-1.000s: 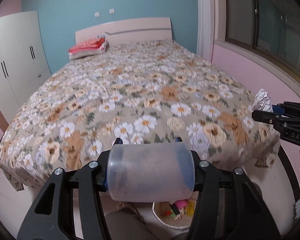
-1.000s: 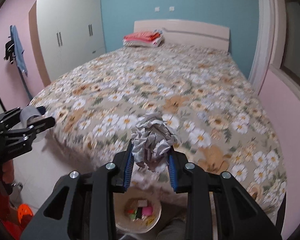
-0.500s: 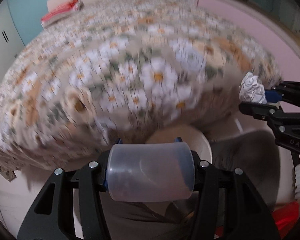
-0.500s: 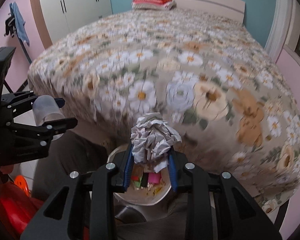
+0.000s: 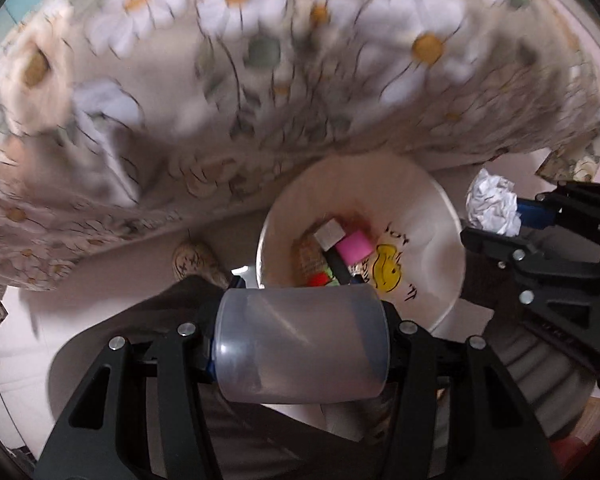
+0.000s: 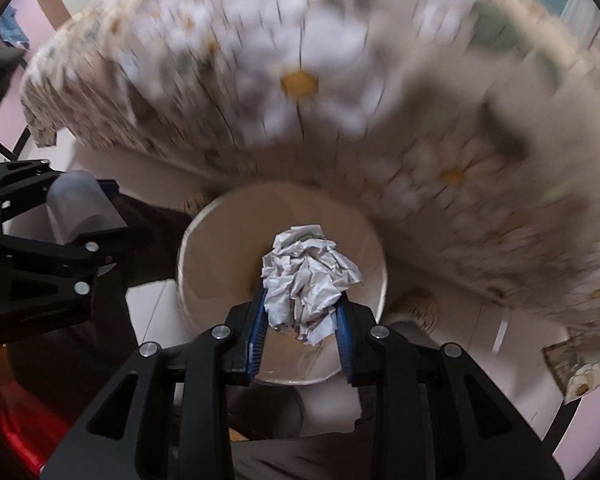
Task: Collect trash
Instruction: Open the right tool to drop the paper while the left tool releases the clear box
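1. Your left gripper (image 5: 302, 354) is clamping a cloudy plastic cup (image 5: 302, 344) sideways between its jaws, pointing steeply down, with the cup just off the near left rim of the bin (image 5: 440, 216).
2. The bin is sitting on the floor (image 5: 112, 264) at the foot of the flowered bedspread (image 5: 220, 80), which is hanging over the bed's edge. Inside the bin are lying a pink block (image 5: 354, 246), a grey block (image 5: 330, 233) and other bright scraps.
3. Your right gripper (image 6: 300, 316) is squeezing a crumpled paper ball (image 6: 306, 276) tight between its blue pads (image 6: 257, 320), jaws nearly closed, hanging directly over the bin's mouth.
4. A foot (image 5: 198, 262) is showing left of the bin.
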### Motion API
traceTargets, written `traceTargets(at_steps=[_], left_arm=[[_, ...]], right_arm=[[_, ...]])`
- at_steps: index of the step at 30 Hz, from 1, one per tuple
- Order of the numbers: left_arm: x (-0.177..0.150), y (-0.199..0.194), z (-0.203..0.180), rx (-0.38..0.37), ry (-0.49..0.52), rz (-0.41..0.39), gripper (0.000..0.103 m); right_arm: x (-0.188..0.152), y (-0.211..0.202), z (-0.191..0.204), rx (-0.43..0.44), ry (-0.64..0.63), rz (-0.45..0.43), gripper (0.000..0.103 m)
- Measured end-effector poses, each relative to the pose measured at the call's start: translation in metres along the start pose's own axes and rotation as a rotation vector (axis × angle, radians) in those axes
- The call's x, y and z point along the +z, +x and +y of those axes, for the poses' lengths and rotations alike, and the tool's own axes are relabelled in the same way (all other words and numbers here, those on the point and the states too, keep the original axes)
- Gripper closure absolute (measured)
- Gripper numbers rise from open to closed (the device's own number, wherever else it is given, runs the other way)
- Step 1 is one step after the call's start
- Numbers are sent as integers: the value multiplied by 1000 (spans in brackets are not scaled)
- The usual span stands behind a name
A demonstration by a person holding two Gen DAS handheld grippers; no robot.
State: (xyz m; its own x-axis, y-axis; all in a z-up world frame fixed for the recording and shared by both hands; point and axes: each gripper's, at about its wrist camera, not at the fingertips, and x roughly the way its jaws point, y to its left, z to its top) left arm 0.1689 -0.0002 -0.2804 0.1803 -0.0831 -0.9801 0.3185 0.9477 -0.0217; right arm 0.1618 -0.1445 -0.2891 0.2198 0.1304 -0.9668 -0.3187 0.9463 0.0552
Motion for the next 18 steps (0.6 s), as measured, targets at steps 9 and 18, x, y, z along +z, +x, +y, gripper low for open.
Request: traceTargets(at_steps=[9, 18], left_arm=[[9, 70, -5, 15, -16, 114, 49], [22, 116, -10, -23, -31, 167, 49]], right_arm=[[0, 73, -10, 21, 66, 135, 71], [-5, 124, -12, 61, 97, 233, 70]])
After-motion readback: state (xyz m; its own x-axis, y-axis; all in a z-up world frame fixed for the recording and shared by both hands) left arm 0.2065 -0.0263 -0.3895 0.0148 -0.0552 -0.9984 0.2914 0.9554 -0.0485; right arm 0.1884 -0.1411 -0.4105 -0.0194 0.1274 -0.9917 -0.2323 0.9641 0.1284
